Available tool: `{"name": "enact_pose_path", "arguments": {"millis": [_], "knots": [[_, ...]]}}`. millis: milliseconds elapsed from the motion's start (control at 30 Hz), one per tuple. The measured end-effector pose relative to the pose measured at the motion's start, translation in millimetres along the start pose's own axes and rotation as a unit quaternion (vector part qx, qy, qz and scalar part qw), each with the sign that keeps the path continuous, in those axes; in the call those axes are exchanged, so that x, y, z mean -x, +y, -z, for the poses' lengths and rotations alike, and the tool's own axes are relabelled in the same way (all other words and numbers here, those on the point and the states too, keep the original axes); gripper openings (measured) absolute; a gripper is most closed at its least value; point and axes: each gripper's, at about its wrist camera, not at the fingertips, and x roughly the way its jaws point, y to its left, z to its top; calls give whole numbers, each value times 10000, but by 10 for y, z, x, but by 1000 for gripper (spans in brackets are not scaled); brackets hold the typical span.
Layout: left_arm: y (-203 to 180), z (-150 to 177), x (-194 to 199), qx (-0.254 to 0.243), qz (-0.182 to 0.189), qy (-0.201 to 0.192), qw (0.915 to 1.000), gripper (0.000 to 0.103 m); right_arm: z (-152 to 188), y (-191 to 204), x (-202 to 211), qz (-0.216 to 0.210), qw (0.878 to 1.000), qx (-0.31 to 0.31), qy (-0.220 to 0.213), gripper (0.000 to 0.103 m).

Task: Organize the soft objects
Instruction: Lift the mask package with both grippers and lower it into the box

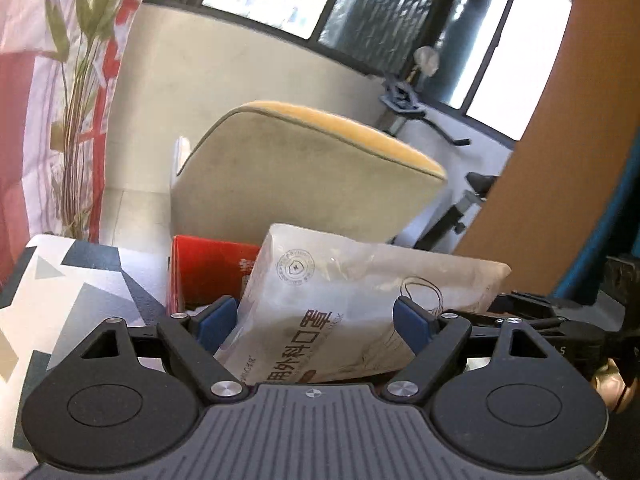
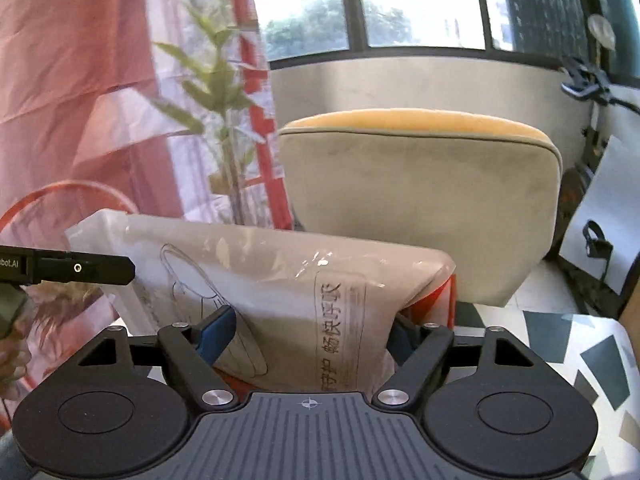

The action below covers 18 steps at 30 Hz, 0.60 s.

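Note:
A soft plastic pack of face masks [image 1: 340, 304], pale with printed Chinese text, lies tilted over a red box [image 1: 208, 272]. My left gripper [image 1: 316, 320] has its blue pads on both sides of the pack and is shut on it. The same pack shows in the right wrist view [image 2: 288, 292], where my right gripper [image 2: 308, 336] also clamps it from the opposite side. The red box [image 2: 448, 300] peeks out behind the pack on the right. The left gripper's black body [image 2: 68, 268] enters at the left edge.
A beige chair back with a yellow top [image 1: 304, 176] stands just behind the table [image 1: 60, 304], which has a geometric grey-and-white cloth. A plant [image 2: 216, 92] and red-white curtain are at the left. An exercise bike [image 1: 460, 200] and brown panel are at the right.

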Motion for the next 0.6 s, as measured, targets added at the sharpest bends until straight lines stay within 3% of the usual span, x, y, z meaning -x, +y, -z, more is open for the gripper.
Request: {"name": "enact_pose_path", "arguments": {"millis": [167,400,600], "knots": [[70,-67,-471,-132,-396,460,9981,78,-94,-277,-453,103,9983,-418,405,65],[197,-79,-962,-313,-807,967,9915,77,48,-506,-1031,257,9937,-556,935,63],[218,-66,-1320,-824,-1216,1430,9788,76,107,-569,-1412,410,9900,-380,1297,63]]}}
